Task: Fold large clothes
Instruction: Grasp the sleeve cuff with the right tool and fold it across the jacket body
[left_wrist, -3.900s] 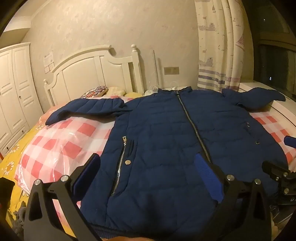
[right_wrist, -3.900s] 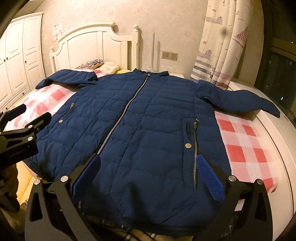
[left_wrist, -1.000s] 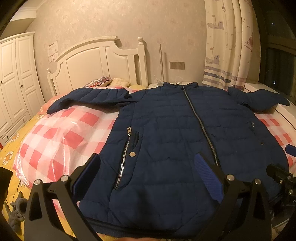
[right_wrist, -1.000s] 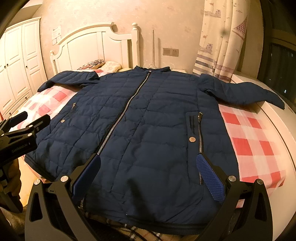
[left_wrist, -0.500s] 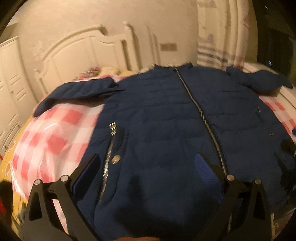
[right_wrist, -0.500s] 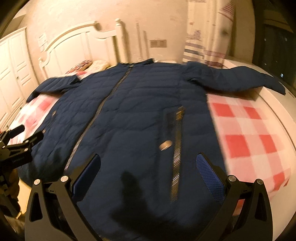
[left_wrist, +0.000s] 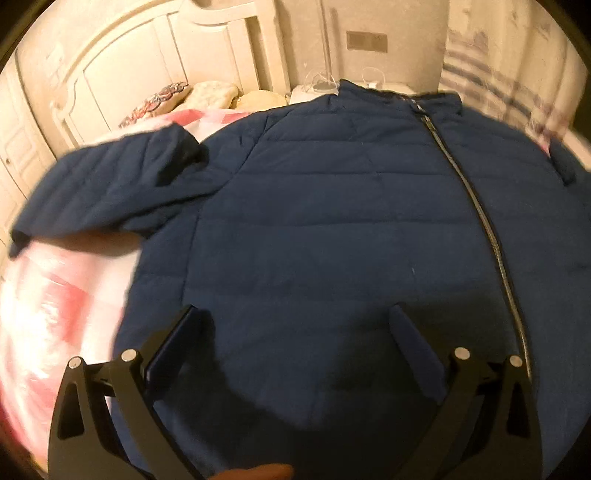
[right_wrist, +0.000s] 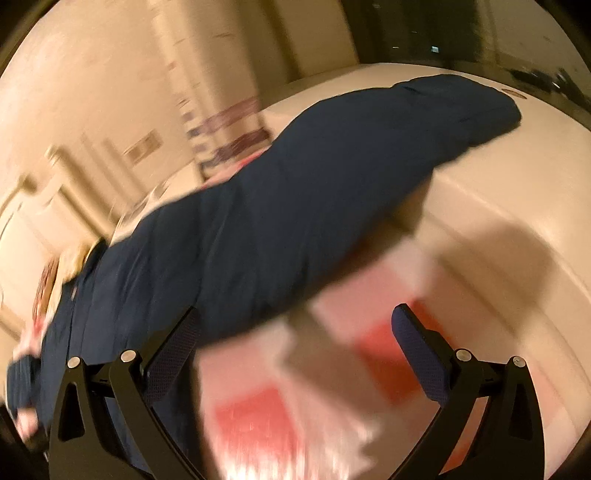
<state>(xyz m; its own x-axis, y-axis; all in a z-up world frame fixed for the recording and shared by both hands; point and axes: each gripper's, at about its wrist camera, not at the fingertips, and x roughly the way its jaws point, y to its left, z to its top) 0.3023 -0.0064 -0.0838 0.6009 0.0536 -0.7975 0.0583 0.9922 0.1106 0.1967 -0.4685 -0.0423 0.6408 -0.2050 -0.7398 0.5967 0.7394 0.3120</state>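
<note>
My left gripper hangs wide open over the navy jacket, which lies zipped and flat on the checked bed. My right gripper, also gaping and empty, points at the far sleeve. The padding looks slippery; a shallow pinch could take only the top layer and drag the body askew.

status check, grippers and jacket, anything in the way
Left gripper open, over jacket body, nothing held. Right gripper open, empty, over the checked bedcover beside the jacket's right sleeve. Jacket flat, zipped, unfolded. Nothing in the way.
</note>
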